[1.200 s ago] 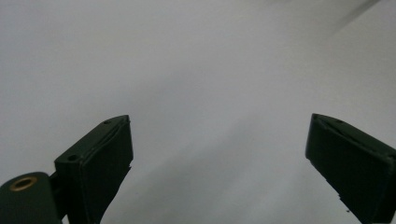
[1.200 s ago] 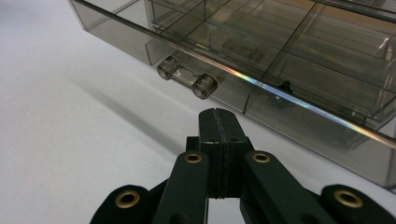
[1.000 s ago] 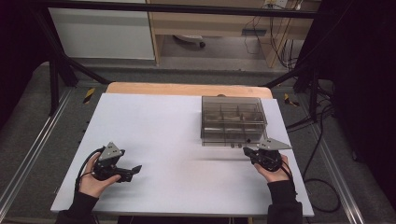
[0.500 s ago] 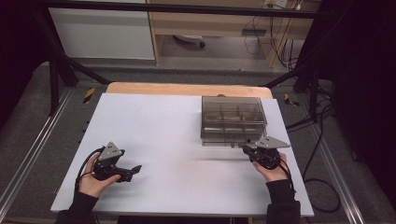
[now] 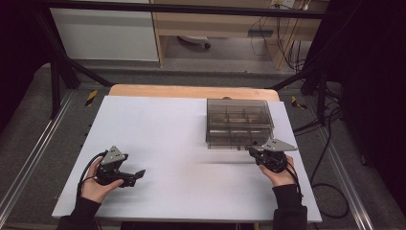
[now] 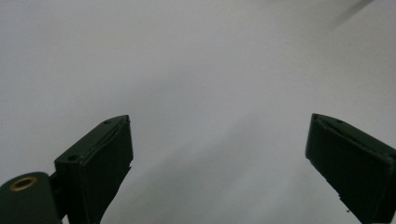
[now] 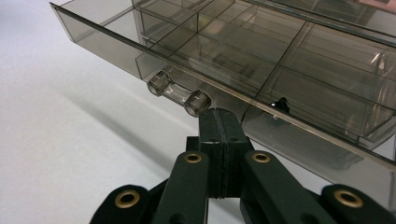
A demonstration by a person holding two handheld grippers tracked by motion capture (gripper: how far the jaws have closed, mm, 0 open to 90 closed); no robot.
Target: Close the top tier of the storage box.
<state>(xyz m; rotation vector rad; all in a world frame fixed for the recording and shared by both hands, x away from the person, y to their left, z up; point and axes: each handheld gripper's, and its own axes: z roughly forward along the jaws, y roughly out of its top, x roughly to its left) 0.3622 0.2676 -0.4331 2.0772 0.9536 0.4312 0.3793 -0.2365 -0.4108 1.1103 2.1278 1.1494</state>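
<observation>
On white tabletop (image 5: 182,139), smoky drawer box (image 5: 238,122).

Bright tabletop (image 5: 191,124), dark surrounds – soft shadows, left gripper view w/ blur.

high: above, facing forward-down | right tool view: close on drawer box (image 7: 261,60), shared with high
</observation>
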